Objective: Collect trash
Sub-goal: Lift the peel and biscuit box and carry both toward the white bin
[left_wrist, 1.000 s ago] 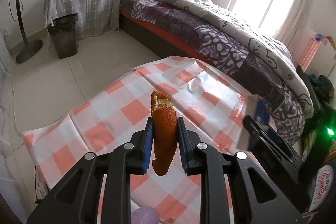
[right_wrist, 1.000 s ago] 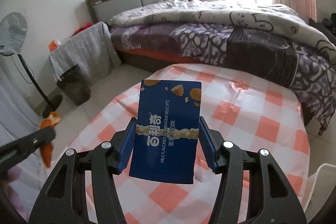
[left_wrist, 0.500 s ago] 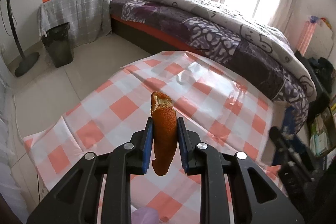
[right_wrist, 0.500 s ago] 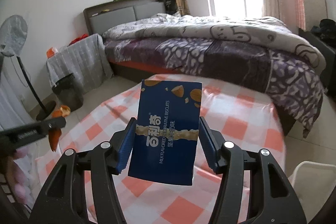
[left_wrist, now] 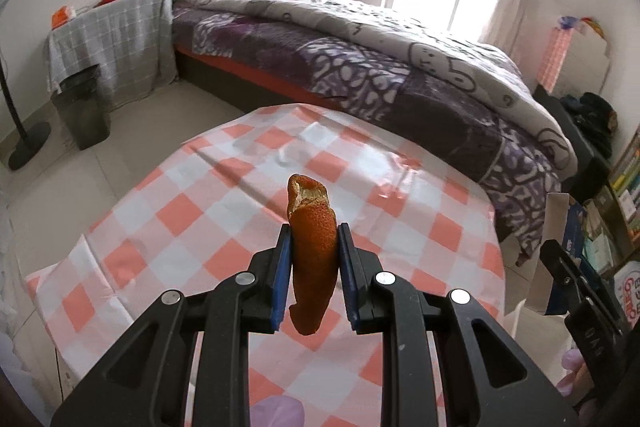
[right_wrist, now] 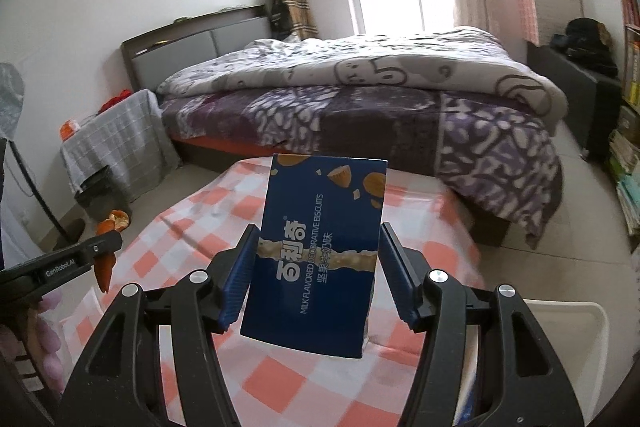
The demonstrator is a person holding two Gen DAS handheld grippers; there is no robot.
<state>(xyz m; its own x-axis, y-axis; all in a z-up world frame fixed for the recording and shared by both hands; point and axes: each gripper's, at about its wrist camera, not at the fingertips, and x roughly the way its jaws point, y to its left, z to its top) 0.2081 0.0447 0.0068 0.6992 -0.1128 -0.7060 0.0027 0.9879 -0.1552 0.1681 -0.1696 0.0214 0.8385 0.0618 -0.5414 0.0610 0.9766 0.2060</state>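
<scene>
Left gripper (left_wrist: 314,269) pinching upright orange peel (left_wrist: 312,255), right gripper (right_wrist: 316,275) clamping biscuit box (right_wrist: 320,251); black bin (left_wrist: 82,111) far upper left, nearer left.

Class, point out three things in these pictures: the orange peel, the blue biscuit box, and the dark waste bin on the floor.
orange peel (left_wrist: 313,259), left wrist view, on its pitted outer skin.
blue biscuit box (right_wrist: 320,251), right wrist view, on its printed front face.
waste bin (left_wrist: 82,111), left wrist view, on its front wall.
</scene>
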